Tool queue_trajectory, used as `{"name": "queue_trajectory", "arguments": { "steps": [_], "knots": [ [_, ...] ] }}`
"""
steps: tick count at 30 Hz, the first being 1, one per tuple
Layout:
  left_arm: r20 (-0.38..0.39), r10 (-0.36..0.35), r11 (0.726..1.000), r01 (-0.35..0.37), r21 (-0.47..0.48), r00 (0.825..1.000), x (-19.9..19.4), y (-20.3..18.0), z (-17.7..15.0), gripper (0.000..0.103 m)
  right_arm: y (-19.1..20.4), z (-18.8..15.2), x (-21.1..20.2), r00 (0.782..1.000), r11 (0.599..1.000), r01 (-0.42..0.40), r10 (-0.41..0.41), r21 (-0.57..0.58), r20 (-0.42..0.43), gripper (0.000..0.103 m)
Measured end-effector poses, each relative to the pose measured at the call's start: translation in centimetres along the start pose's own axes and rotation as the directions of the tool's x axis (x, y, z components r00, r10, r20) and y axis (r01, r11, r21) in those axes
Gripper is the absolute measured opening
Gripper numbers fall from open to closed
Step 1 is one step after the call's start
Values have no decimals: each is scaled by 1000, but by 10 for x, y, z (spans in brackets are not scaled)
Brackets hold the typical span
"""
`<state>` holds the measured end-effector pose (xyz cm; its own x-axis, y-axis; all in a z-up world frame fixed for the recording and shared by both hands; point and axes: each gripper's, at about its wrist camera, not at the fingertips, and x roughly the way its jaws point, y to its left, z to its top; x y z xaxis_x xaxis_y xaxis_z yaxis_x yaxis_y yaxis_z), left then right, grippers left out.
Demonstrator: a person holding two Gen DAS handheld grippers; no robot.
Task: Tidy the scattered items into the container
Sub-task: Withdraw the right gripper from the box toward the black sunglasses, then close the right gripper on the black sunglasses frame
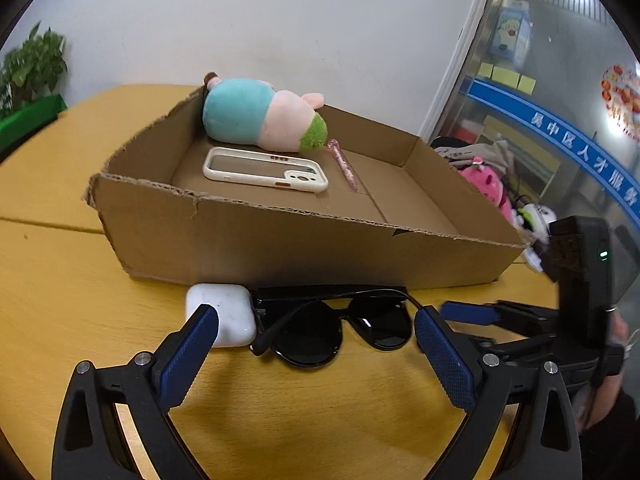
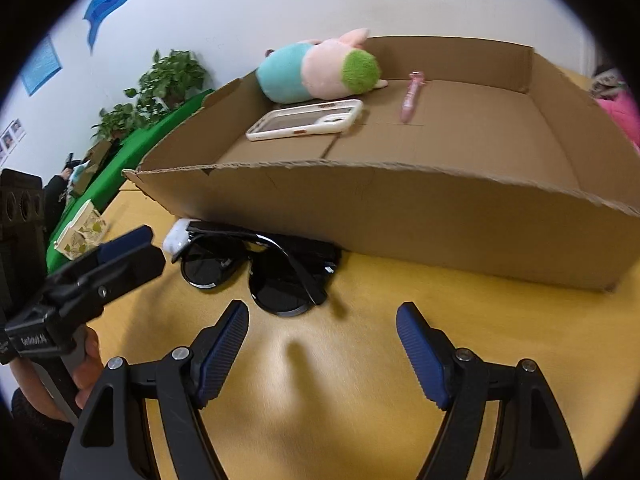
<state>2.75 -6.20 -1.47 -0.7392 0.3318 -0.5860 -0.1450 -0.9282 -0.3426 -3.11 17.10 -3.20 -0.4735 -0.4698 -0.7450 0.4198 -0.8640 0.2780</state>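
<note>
since plush toy (image 1: 262, 114), phone case (image 1: 266, 169), pen (image 1: 343, 164) already lie in cardboard box (image 1: 280, 236), left tongs (image 1: 316, 334) gape toward sunglasses (image 1: 340, 326); right tongs (image 2: 322, 334) apart, empty.

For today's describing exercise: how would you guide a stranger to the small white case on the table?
Find the brown cardboard box on the yellow wooden table. Outside its front wall lie black sunglasses; beside them sits the small white rounded case. It is the only white, glossy item there.
</note>
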Motion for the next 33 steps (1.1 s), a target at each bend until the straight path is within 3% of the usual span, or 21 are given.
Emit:
{"name": "queue_trajectory", "arguments": {
  "steps": [5,13,16,18,23,25,27,33],
  "knots": [
    [43,-96,992,99,-78,994,-8,16,0,100,13,6,15,999,998,-42,43,-47,4,76],
    [26,-91,986,93,-137,996,-4,28,-2,100,42,-15,-6,974,962,-222,213,-159,-72,78],
    [12,-91,988,92,-120,996,-3,23,-2,100,50,-8,-17,996,962,-93,88,-255,-32,78],
    [6,-93,990,93,-106,996,-3,20,-3,100,54,-2,-15,999,954,-52,46,-294,-27,78],
    [-22,-94,992,92,-90,995,1,17,-5,100,69,5,15,996,925,-72,44,-373,-82,78],
    [-27,-95,991,92,-102,995,2,19,-5,100,72,-1,30,992,921,-56,7,-386,-129,78],
    [-27,-100,990,96,-107,995,2,20,-6,100,77,-10,30,992,901,-14,-43,-434,-123,79],
    [-32,-112,988,108,-108,993,3,20,-6,101,75,-31,12,987,910,16,-82,-413,-142,61]
  ]
}}
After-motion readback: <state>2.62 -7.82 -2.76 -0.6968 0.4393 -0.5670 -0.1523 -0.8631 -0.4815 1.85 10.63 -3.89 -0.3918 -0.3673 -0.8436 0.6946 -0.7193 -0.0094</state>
